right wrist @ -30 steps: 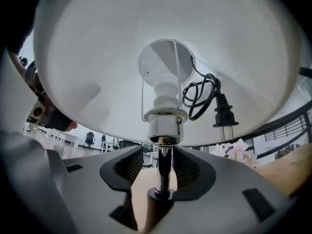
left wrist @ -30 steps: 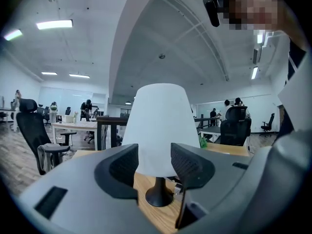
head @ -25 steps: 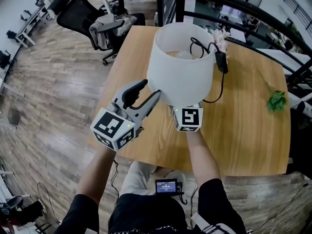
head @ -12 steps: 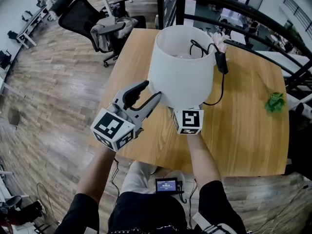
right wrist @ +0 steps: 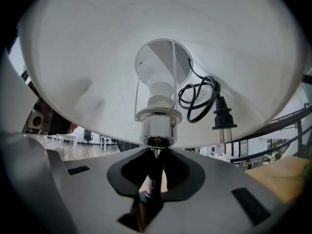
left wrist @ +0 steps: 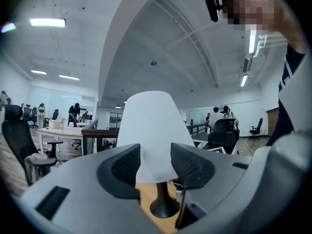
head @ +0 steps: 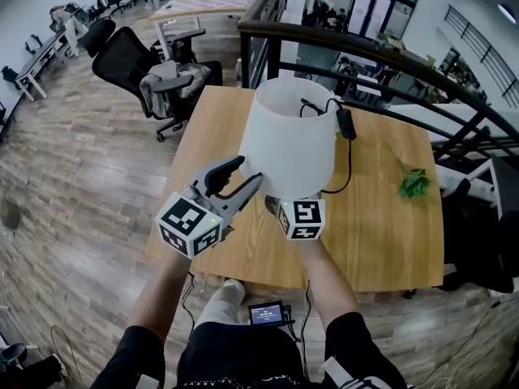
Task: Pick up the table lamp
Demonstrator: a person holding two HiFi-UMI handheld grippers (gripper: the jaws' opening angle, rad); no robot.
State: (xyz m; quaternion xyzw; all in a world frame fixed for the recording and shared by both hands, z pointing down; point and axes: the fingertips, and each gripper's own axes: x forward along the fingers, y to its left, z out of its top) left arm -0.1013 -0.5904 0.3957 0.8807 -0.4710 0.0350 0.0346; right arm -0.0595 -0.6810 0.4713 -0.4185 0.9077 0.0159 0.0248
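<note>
The white table lamp with a cone fabric shade (head: pixel 288 136) has come up from the wooden tabletop (head: pixel 381 233). The right claw (right wrist: pixel 155 177), just tightened, is clenched on its thin chrome stem (right wrist: pixel 152 186) under the shade; the left claw (left wrist: pixel 155 162) is released beside the shade. The pick-up seems nearly done.

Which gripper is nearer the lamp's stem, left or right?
Right. The right gripper has just closed on the stem below the shade; the left gripper stands open beside the shade.
</note>
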